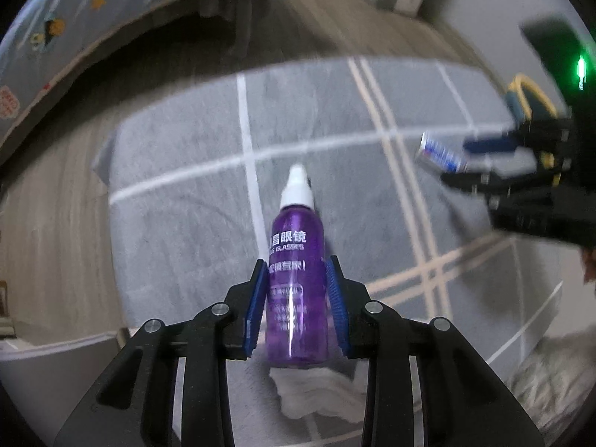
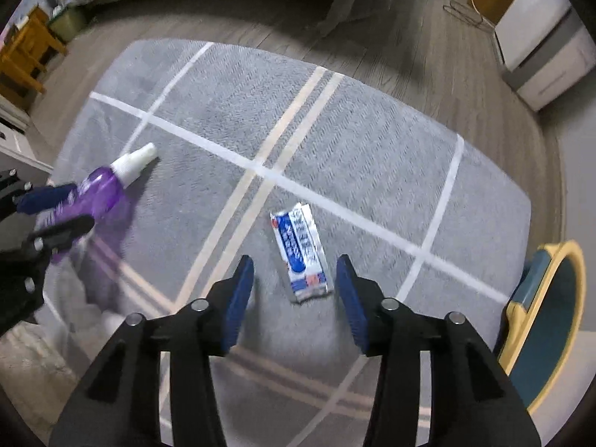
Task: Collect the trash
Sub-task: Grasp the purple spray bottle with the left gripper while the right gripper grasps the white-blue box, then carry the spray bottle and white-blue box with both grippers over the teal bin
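My left gripper [image 1: 297, 265] is shut on a purple spray bottle [image 1: 297, 283] with a white cap, held above the grey rug [image 1: 178, 231]; it also shows in the right wrist view [image 2: 100, 186]. My right gripper [image 2: 295, 264] is open, its blue pads on either side of a blue and white wrapper [image 2: 301, 253]. In the left wrist view the wrapper [image 1: 441, 154] sits between the right gripper's fingers [image 1: 488, 147], above the rug. I cannot tell whether the pads touch it.
A yellow-rimmed teal bin [image 2: 547, 320] stands at the rug's right edge. White crumpled tissue [image 1: 316, 387] lies on the rug under the bottle. A bed with patterned bedding [image 1: 48, 33] and a white cabinet [image 2: 544, 37] border the wooden floor.
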Available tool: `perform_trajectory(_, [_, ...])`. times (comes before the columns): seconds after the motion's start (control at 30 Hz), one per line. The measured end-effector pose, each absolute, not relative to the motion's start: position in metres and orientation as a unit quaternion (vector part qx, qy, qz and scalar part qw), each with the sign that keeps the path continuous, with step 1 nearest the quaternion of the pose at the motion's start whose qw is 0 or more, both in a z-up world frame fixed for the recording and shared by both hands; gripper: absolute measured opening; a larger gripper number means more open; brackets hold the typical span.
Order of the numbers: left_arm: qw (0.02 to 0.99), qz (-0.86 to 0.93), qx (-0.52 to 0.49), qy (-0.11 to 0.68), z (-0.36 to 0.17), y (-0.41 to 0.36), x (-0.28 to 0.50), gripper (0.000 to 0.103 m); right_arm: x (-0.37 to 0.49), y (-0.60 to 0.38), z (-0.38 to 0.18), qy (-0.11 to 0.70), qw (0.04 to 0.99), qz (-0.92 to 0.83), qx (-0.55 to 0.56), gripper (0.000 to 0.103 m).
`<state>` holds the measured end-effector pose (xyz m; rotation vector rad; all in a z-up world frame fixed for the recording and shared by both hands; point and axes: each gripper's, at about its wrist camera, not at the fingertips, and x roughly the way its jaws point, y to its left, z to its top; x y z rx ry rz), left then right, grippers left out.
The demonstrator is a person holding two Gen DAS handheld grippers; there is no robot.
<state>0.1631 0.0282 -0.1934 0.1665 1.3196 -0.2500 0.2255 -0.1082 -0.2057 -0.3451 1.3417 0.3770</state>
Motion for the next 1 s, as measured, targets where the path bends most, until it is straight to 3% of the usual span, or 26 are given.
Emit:
perform_trajectory(0.2, [0.769,-0.124,0.093,0.621,-0.206,0.023,0.170,0.034,0.228,-0.098,-0.222,0.620,0.743,0.175,-0.181,0.046])
perform_trajectory(0.3, [0.767,-0.123,0.092,0.623,-0.209,0.022,0.173,0.033,0.229,-0.100,-0.221,0.622,0.743,0.182,-0.167,0.031])
perform_trajectory(1.0, [0.805,-0.179,0.097,0.557,-0.144,-0.071,0.168,0.033,0.207,-0.235,-0.147,0.594,0.792,0.130,-0.056,0.031])
